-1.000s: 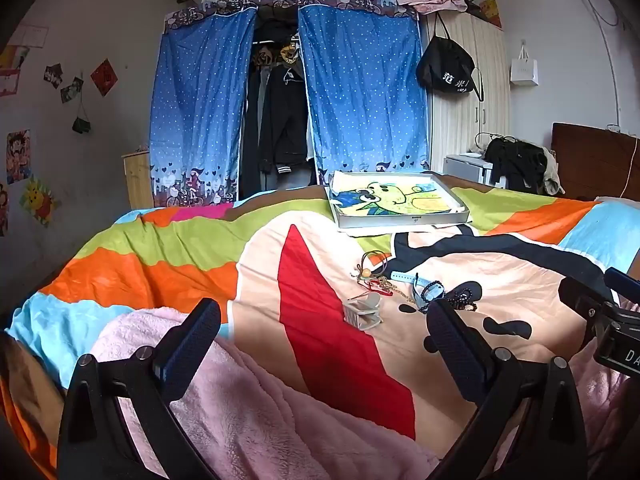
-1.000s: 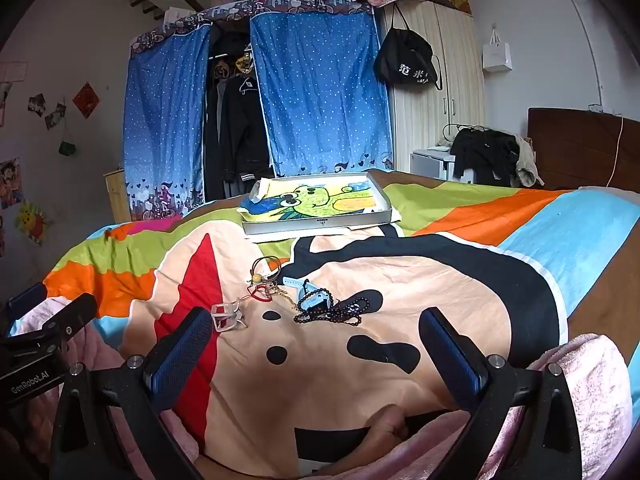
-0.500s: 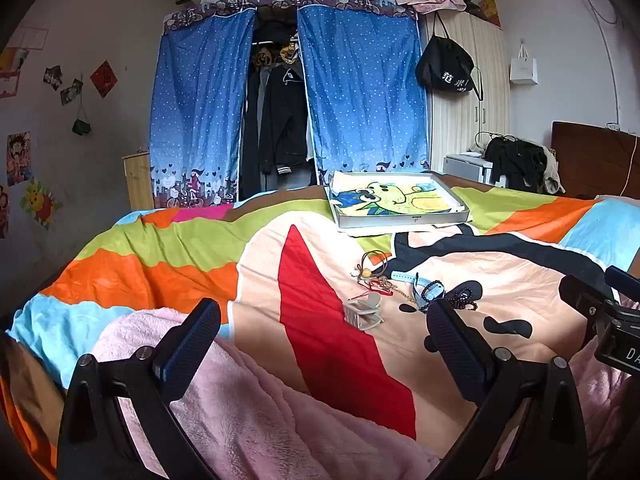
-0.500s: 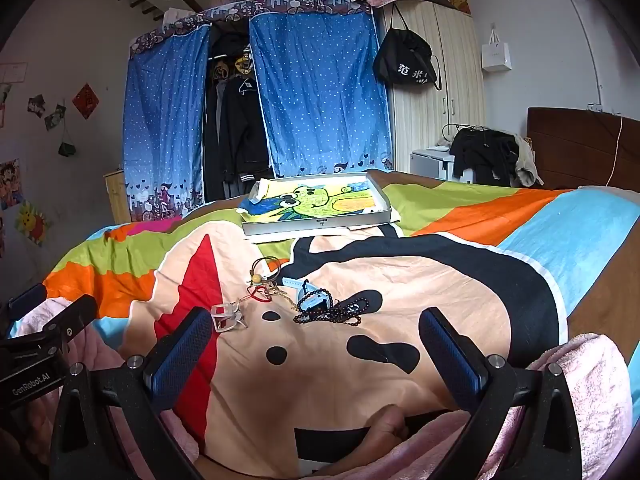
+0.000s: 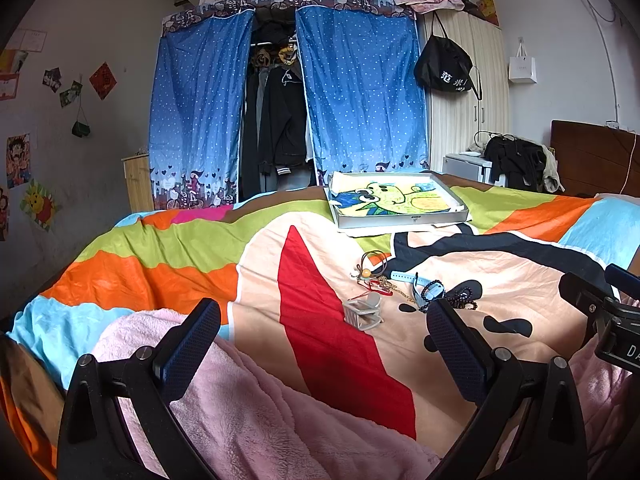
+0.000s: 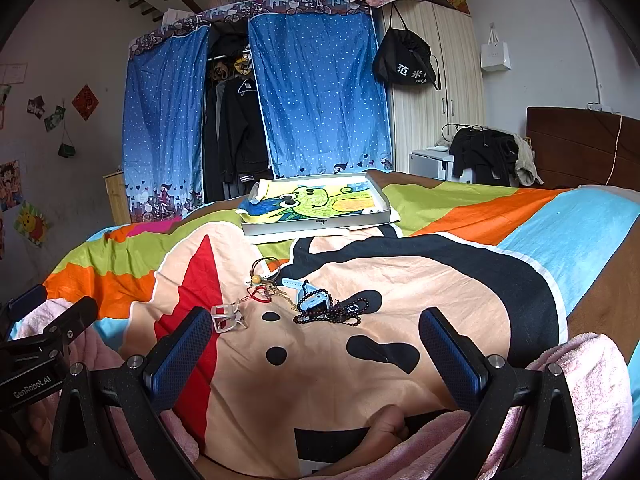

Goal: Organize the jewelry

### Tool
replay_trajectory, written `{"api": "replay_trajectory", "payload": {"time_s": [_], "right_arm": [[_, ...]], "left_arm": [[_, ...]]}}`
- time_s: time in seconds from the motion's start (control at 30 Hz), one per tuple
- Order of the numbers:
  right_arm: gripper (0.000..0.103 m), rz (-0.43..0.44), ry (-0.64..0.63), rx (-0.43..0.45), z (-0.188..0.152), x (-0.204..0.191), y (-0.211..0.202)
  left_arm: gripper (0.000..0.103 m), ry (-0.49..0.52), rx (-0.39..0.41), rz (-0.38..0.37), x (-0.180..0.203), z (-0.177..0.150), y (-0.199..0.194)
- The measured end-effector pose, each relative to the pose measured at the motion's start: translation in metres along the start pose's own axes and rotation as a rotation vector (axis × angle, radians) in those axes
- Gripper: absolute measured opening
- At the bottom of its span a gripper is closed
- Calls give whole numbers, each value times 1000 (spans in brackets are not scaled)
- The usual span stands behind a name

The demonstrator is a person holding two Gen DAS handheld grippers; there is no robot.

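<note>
Nothing has changed over the last second: both views match the earlier ones, so the task has not begun. The left hand-held gripper [image 5: 324, 344] and right hand-held gripper [image 6: 316, 344] hover low over the bed with its colourful cartoon-print cover [image 6: 440, 280], jaws spread wide and holding nothing. The jewelry lies in a tangle mid-bed: dark beaded bracelets [image 6: 340, 314], a light blue strap watch [image 6: 314, 300], a red cord loop [image 6: 260, 294], a brown cord with an amber bead [image 6: 258, 276] and a thin gold chain [image 5: 394, 286]. A small clear plastic box [image 6: 226, 316] sits just beside them; a shallow grey tray lined with a green cartoon drawing [image 6: 316, 224] rests farther back. Sorting is all still ahead
</note>
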State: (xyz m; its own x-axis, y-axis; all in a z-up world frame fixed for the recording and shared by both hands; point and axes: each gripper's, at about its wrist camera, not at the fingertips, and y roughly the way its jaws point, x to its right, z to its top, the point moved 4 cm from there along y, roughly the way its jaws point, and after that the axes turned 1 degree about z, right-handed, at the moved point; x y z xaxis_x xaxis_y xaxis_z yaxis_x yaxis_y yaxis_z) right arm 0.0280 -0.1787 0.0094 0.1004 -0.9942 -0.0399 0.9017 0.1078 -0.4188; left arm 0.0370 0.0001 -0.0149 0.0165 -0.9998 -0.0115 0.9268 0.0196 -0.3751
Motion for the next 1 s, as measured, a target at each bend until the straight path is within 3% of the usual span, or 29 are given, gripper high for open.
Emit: {"api": "replay_trajectory", "payload": {"time_s": [1.0], "right_arm": [[103, 1, 3, 0, -1, 2, 2]], "left_arm": [[101, 4, 2, 2, 0, 0, 0]]}}
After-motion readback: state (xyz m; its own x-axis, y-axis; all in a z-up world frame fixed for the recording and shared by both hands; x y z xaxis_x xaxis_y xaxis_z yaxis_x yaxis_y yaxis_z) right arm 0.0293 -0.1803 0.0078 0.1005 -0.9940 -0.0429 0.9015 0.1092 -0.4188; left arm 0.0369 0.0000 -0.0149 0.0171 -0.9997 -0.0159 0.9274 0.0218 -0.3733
